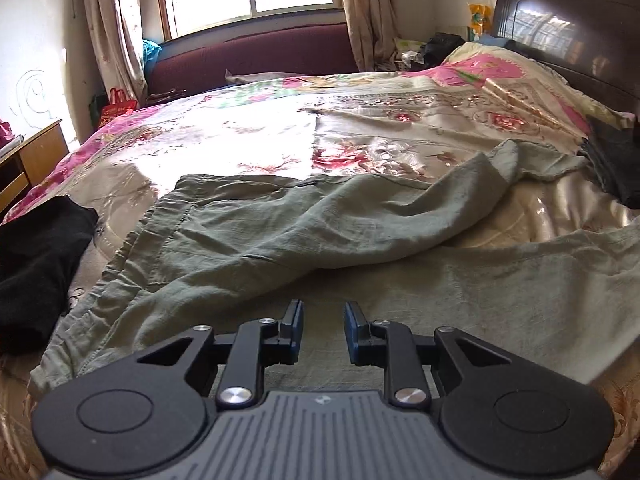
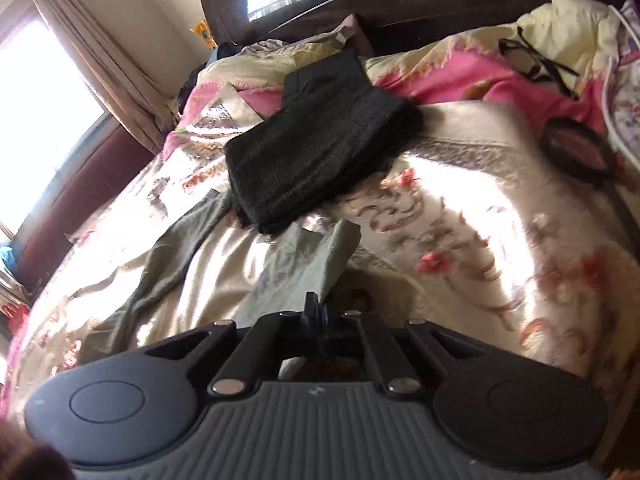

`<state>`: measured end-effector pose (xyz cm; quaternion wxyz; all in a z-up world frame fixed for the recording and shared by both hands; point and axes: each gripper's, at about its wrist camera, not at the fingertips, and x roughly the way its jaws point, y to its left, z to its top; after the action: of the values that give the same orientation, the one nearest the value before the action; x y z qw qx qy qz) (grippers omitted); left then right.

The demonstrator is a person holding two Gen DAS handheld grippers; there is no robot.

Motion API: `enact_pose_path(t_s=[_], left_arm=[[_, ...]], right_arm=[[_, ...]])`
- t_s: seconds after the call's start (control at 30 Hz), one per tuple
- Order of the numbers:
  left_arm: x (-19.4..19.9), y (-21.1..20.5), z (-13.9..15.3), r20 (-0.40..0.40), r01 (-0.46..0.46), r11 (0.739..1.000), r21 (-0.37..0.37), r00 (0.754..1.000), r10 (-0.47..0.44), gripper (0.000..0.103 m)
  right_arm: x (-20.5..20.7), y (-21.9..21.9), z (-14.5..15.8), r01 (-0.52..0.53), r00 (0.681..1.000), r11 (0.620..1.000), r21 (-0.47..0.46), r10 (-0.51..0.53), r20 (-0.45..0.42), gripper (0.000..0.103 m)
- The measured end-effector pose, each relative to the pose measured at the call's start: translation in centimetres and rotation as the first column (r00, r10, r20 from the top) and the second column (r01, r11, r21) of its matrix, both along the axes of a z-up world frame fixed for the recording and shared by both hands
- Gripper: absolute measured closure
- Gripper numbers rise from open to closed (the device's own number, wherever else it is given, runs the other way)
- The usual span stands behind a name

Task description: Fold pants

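Pants (image 1: 248, 232) lay unfolded ahead; left gripper (image 1: 323, 332) slightly spread, empty; right gripper (image 2: 320, 316) pressed together, apparently pinching the cuff (image 2: 320, 256). Next: grasp the waistband.

No text, label, brand name or number can be read in either view. The red bag (image 1: 116, 105) by the curtain carries gold markings, too small and blurred to make out.

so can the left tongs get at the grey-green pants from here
Probably yes: the left tongs are open, empty and hover right over the crumpled grey-green cotton pants, with nothing between them.
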<state>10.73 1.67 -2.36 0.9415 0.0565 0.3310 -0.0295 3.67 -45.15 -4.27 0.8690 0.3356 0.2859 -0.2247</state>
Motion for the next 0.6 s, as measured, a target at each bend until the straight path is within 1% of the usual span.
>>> enact_pose_path(t_s=[0.07, 0.1, 0.13, 0.17, 0.2, 0.27, 0.3, 0.33, 0.4, 0.47, 0.53, 0.57, 0.6], left_arm=[[0.6, -0.4, -1.2, -0.026, 0.009, 1.0, 0.014, 1.0, -0.009, 0.064], [0.9, -0.5, -1.6, -0.047, 0.013, 1.0, 0.028, 0.999, -0.011, 0.064], [1.2, -0.5, -2.0, -0.072, 0.018, 0.999, 0.05, 0.997, -0.014, 0.064], [1.2, -0.4, -2.1, -0.082, 0.02, 0.998, 0.064, 0.997, -0.015, 0.064], [0.9, 0.2, -2.0, -0.075, 0.023, 0.997, 0.067, 0.997, -0.018, 0.064], [0.4, 1.3, -1.4, -0.057, 0.027, 0.997, 0.076, 0.998, -0.023, 0.064], [0.4, 1.8, -1.1, -0.049, 0.022, 0.996, 0.085, 0.999, -0.018, 0.063], [0.5, 2.6, -0.7, -0.04, 0.019, 0.996, 0.091, 0.999, -0.016, 0.063], [1.0, 3.8, 0.0, -0.027, 0.023, 0.995, 0.097, 0.999, -0.02, 0.063], [2.2, 5.3, 0.8, -0.001, 0.017, 0.993, 0.114, 1.0, -0.017, 0.062], [3.6, 6.6, 1.7, 0.027, 0.02, 0.991, 0.13, 0.999, -0.024, 0.057], [4.4, 7.2, 2.1, 0.045, 0.023, 0.989, 0.148, 0.999, -0.03, 0.053], [5.4, 7.8, 2.4, 0.06, 0.029, 0.985, 0.17, 0.997, -0.04, 0.048]], right_arm=[[1.1, -0.3, -0.9, -0.014, 0.994, 0.999, -0.033, 0.011, -0.109, 0.096], [1.2, -0.2, -0.9, -0.031, 0.992, 0.998, -0.048, 0.025, -0.121, 0.096], [1.1, 0.2, -0.5, -0.042, 0.99, 0.996, -0.082, 0.031, -0.136, 0.096], [0.7, 0.7, 0.2, -0.037, 0.987, 0.991, -0.132, 0.016, -0.16, 0.088], [0.1, 1.0, 0.9, -0.031, 0.986, 0.984, -0.175, 0.001, -0.165, 0.08], [-0.7, 1.8, 2.3, -0.026, 0.987, 0.962, -0.271, -0.018, -0.16, 0.077], [-0.7, 2.3, 2.8, -0.034, 0.987, 0.952, -0.305, -0.016, -0.16, 0.077], [-0.6, 2.8, 3.3, -0.051, 0.988, 0.946, -0.32, 0.002, -0.153, 0.077], [1.1, 4.4, 4.6, -0.148, 0.984, 0.937, -0.316, 0.109, -0.138, 0.076], [3.8, 6.7, 5.0, -0.266, 0.963, 0.92, -0.288, 0.237, -0.132, 0.075], [7.0, 9.2, 5.0, -0.383, 0.923, 0.89, -0.246, 0.363, -0.125, 0.076], [8.9, 10.6, 4.9, -0.429, 0.903, 0.87, -0.242, 0.406, -0.141, 0.076], [10.7, 12.1, 5.0, -0.478, 0.878, 0.841, -0.254, 0.451, -0.161, 0.076]])
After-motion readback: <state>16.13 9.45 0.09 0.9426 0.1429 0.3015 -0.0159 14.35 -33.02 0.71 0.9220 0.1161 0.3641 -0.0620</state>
